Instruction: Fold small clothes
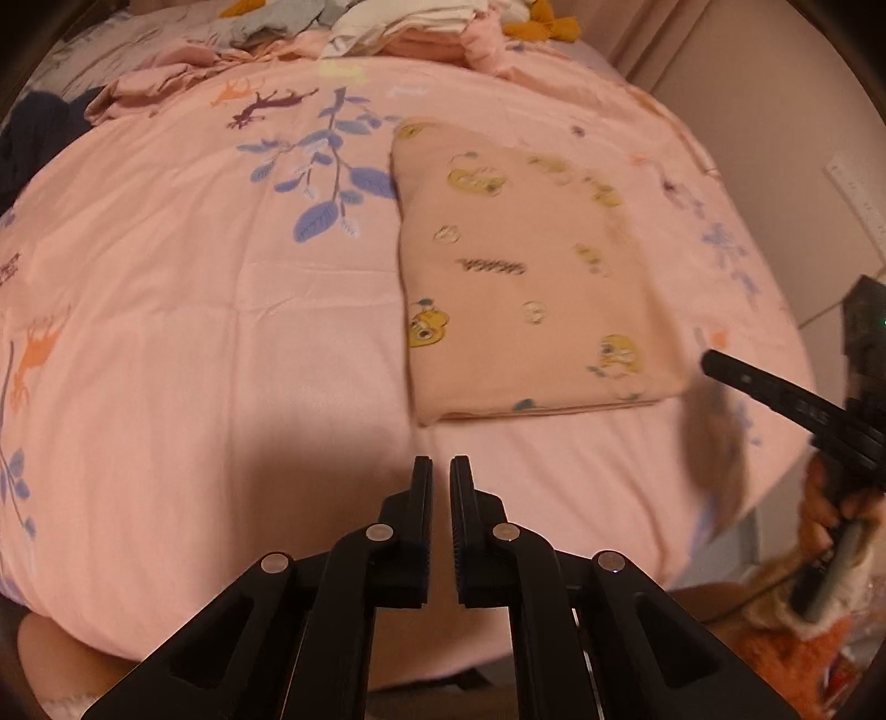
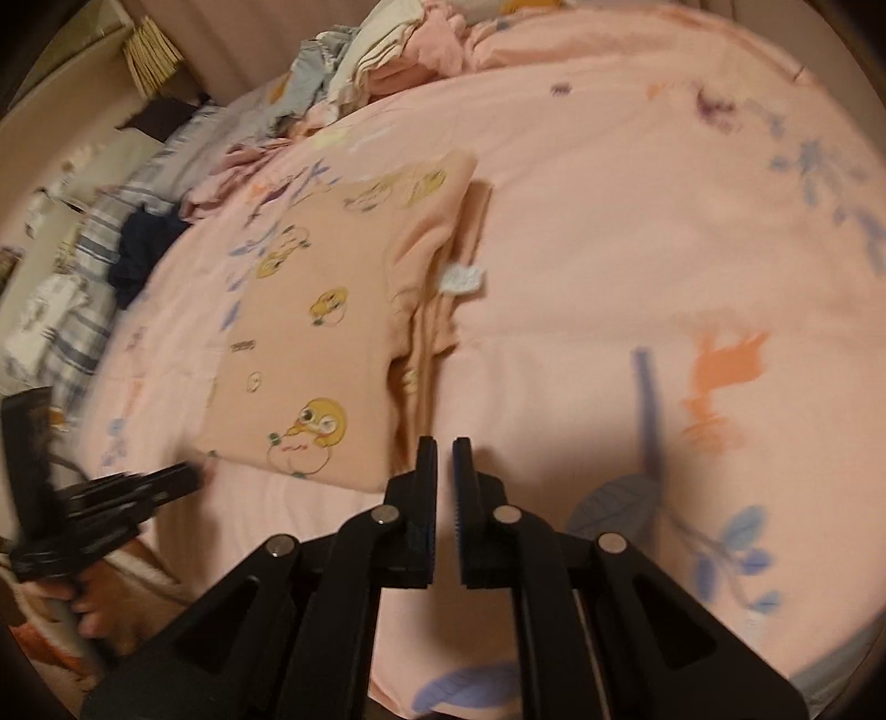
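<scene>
A folded peach garment [image 1: 526, 277] printed with yellow chicks lies flat on the pink bed cover [image 1: 221, 332]. My left gripper [image 1: 441, 461] hovers just in front of the garment's near edge, shut and holding nothing. My right gripper [image 1: 711, 361] comes in from the right beside the garment's near right corner, held by a hand [image 1: 830, 515]. In the right wrist view the garment [image 2: 321, 332] shows a stack of folded layers and a white label [image 2: 462, 277] along its right side. There my right gripper [image 2: 444, 443] is shut and empty near that corner, with the left gripper [image 2: 185, 479] at the left.
A heap of unfolded clothes [image 1: 387, 22] [image 2: 376, 50] sits at the far end of the bed. A dark navy garment [image 1: 39, 133] [image 2: 144, 249] lies at the left edge, next to striped bedding [image 2: 83, 310]. A wall [image 1: 747, 83] runs along the right side.
</scene>
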The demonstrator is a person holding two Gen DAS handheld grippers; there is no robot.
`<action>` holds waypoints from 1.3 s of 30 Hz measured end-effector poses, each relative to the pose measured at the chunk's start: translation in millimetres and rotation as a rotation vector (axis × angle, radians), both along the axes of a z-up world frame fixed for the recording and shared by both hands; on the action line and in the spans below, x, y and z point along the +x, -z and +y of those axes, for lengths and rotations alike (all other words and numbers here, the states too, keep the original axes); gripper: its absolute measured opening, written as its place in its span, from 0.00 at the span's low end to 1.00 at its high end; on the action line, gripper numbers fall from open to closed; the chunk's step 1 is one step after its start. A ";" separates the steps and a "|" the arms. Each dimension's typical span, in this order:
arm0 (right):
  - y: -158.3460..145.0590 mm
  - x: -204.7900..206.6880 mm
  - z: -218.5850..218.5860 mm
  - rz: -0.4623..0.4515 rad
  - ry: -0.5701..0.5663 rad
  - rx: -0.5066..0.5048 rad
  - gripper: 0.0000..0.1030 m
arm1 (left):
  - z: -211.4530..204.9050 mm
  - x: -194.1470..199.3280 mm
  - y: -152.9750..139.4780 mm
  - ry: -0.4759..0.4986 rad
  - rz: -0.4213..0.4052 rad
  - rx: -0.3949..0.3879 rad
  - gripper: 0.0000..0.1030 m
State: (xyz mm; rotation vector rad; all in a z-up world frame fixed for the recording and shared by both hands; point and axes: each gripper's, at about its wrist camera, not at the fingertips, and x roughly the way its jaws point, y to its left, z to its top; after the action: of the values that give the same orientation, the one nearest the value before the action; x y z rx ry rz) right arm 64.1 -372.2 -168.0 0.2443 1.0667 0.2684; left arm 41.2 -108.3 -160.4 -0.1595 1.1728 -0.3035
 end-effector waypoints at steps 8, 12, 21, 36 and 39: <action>-25.8 8.0 7.3 -0.100 0.006 0.120 0.08 | -17.3 15.9 -33.5 0.035 -0.295 -0.013 0.05; -6.7 16.9 34.0 -0.079 -0.075 0.165 0.08 | -30.1 42.1 18.5 0.045 -0.116 -0.019 0.05; 28.8 7.7 40.1 0.053 -0.083 0.039 0.00 | -16.5 20.3 40.3 0.020 -0.086 -0.026 0.05; 1.4 3.8 38.6 0.037 -0.073 0.004 0.07 | -9.0 23.6 7.1 0.055 -0.145 -0.047 0.05; -19.7 22.1 34.3 -0.020 -0.046 0.008 0.07 | -4.8 51.4 -19.0 0.052 -0.205 -0.062 0.05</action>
State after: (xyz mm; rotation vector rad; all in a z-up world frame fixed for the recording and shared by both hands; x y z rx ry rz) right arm 86.1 -337.9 -148.4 0.2238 1.0522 0.3153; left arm 92.5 -113.1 -141.5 -0.1484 0.9656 -0.3925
